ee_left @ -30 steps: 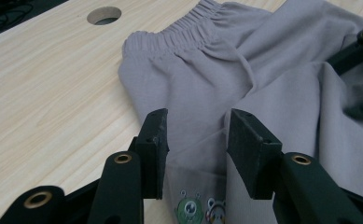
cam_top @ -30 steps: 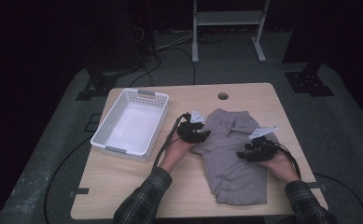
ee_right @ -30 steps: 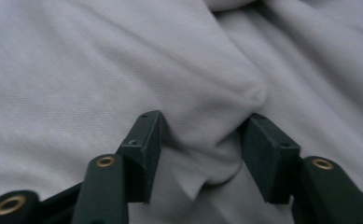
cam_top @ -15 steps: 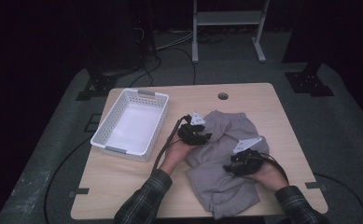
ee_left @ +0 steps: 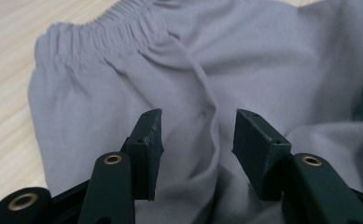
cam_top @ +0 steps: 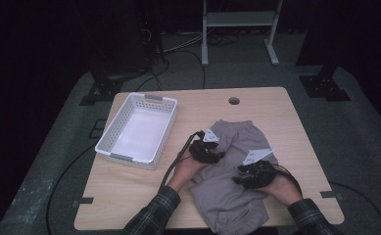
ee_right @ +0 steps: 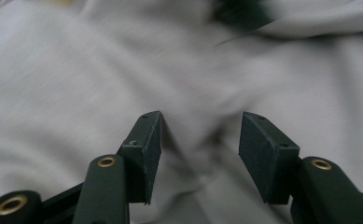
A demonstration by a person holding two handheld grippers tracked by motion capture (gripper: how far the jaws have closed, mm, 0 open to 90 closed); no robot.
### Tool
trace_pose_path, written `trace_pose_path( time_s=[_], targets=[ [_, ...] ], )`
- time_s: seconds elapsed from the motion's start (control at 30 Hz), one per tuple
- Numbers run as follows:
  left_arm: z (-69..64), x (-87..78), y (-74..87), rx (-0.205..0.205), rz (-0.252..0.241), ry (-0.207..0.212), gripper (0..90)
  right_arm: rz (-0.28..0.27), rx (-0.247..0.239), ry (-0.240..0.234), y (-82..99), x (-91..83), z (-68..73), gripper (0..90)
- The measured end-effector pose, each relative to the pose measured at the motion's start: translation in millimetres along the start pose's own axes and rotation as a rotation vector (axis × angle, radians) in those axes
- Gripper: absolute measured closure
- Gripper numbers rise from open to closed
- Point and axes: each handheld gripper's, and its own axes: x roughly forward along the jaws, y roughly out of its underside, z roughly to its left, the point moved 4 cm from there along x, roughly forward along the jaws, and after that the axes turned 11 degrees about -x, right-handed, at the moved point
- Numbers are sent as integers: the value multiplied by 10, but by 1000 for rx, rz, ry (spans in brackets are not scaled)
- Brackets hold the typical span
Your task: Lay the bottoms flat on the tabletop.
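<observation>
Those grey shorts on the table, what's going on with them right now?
A person is working on the grey shorts with a gripper in each hand, apparently folding them. The left gripper sits just below the elastic waistband, its jaws apart over the cloth and just opening wider. The right gripper is over the rumpled middle, jaws apart too. The white basket stands to the left, with nothing in it.

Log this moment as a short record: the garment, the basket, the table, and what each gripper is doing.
garment: grey shorts, rumpled, elastic waistband at the far end
basket: white basket, left of the shorts, apart from them
table: wooden table with a small round hole near its far edge
left gripper: over the shorts near the waistband, fingers apart, jaws just been opening, cloth between them
right gripper: over the middle of the shorts, fingers apart
</observation>
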Motion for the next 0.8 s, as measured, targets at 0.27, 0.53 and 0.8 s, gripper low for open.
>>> trace_pose_path(
  time_s=[0.27, 0.53, 0.8],
  targets=[
    [42, 64, 48, -10, 31, -41, 683, 5, 72, 188, 24, 36, -640, 470],
    [52, 88, 66, -38, 62, -28, 887, 56, 114, 195, 86, 282, -907, 598],
    [38, 50, 86, -35, 87, -12, 891, 64, 111, 155, 88, 269, -863, 877]
  ],
)
